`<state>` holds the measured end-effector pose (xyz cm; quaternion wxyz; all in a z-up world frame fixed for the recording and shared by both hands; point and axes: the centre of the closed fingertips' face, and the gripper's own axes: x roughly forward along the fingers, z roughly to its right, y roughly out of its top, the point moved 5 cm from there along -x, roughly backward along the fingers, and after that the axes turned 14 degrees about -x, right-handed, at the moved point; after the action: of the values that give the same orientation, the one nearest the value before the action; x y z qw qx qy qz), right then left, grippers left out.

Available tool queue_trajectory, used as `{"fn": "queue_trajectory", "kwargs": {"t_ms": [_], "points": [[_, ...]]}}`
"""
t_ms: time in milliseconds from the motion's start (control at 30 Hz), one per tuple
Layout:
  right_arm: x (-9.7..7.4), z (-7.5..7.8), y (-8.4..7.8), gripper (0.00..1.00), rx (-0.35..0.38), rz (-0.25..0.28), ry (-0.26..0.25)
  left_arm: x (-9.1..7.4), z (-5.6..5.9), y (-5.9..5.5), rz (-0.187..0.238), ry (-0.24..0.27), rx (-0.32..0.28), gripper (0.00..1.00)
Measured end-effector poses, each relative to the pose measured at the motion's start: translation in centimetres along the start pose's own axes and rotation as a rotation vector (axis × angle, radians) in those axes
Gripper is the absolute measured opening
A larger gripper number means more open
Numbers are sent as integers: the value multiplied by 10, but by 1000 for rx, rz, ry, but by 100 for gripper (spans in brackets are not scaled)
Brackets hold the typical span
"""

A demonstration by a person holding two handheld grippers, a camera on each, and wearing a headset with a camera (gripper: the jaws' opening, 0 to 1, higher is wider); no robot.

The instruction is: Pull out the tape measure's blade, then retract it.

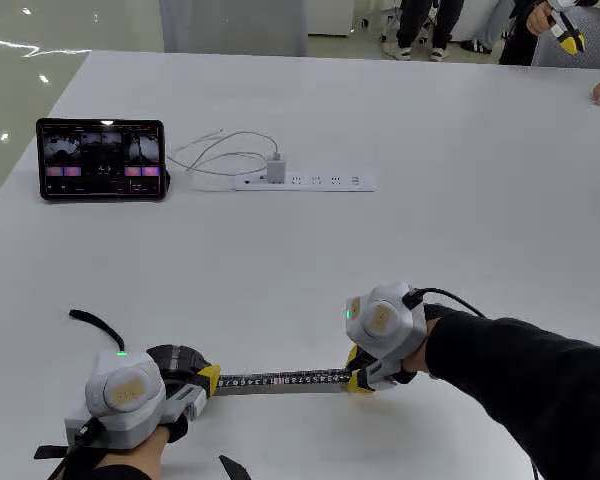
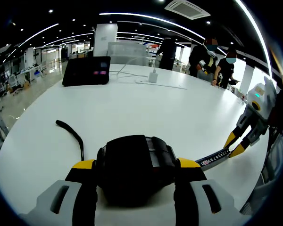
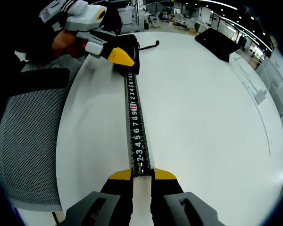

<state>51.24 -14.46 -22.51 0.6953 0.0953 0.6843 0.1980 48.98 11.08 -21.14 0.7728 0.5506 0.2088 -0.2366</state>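
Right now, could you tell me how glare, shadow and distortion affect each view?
Head view: light streaks glare on the floor, the table evenly lit. Left gripper view: fisheye curves the table edge; the tape measure case looms dark. Right gripper view: blade numerals sharp, table edge bowed.

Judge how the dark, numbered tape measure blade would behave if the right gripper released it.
Likely stiff along its length: the dark numbered blade runs straight from the black case to the right gripper. Released, it would probably snap back into the case. Thin, it may buckle if pushed endwise.
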Motion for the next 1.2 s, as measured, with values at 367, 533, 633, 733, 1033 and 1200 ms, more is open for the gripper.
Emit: {"fn": "queue_trajectory", "kwargs": {"t_ms": [367,533,633,733,1033,1200], "points": [[1,0,3,9,-4,2,1,0,0,0,-3,-1,0,61],[2,0,4,9,-13,3,2,0,0,-1,-4,-1,0,61],[3,1,5,9,-15,3,3,0,0,-1,-4,-1,0,61],[3,1,7,9,-15,3,4,0,-1,-1,-3,0,0,61],[4,1,10,9,-17,3,4,1,-1,0,-3,0,-1,61],[5,1,12,9,-20,3,5,1,0,0,-3,-1,-2,61]]}}
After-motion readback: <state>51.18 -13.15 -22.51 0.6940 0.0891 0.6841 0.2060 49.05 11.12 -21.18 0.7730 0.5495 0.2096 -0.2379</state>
